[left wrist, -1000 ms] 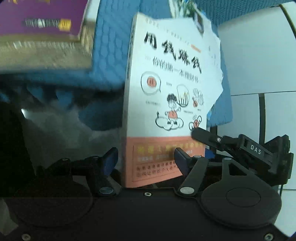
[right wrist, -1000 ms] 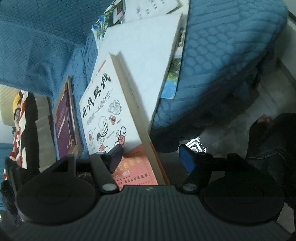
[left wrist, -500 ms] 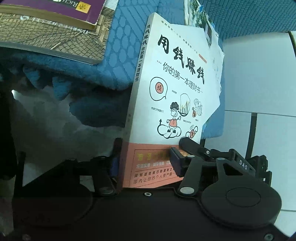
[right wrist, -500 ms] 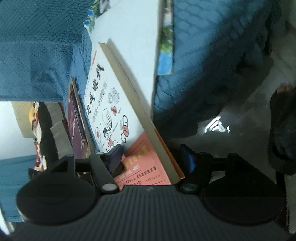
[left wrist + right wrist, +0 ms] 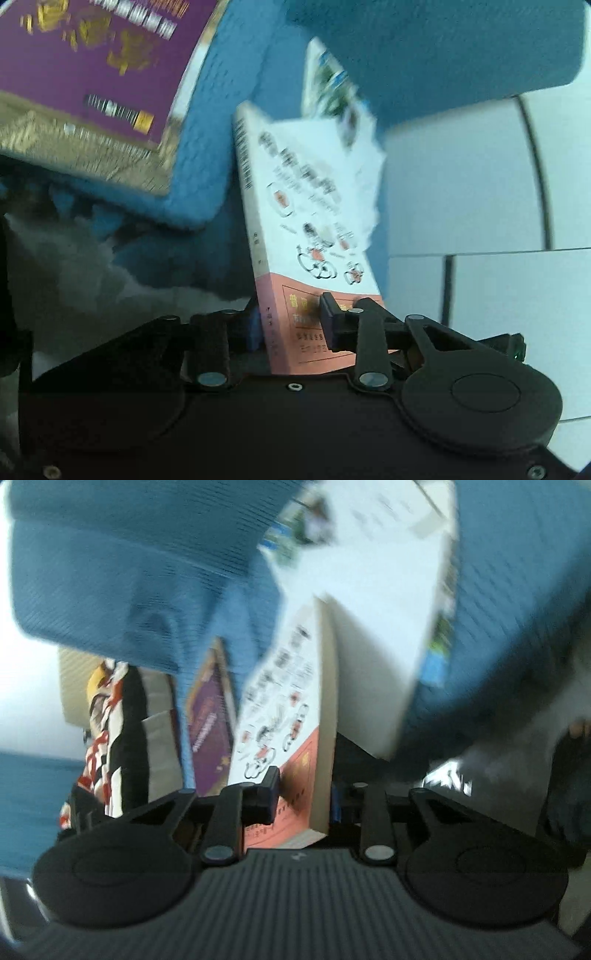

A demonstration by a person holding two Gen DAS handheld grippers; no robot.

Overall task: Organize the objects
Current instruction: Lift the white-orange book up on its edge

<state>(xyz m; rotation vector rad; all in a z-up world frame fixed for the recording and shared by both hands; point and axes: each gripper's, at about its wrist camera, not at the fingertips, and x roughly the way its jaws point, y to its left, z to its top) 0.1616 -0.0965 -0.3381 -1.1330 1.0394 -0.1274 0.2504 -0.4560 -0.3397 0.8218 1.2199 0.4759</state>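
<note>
A: Where is the book?

B: The white book with the orange band (image 5: 295,236) is held between both grippers, at its orange bottom end, off the front edge of the blue sofa seat (image 5: 229,122). The left gripper (image 5: 291,325) has its fingers narrow and closing on the spine side, pads pressed on either face of the cover.

A: And the other one?

B: The right gripper (image 5: 303,797) clamps the opposite side, by the page edges. Its fingers are narrow too, closing, with the book (image 5: 291,716) between them and touching both pads.

A: What else lies on the sofa?

B: A purple book (image 5: 92,62) sits near the front edge of the seat, to the left in the left wrist view. Behind the held book a large white sheet or thin book (image 5: 373,620) lies flat on the seat, overhanging its front edge. Both views are blurred, so the print cannot be read.

A: Anything beside the sofa?

B: White floor tiles (image 5: 480,206), and a red, black and white striped cloth (image 5: 110,731) past the purple book.
</note>
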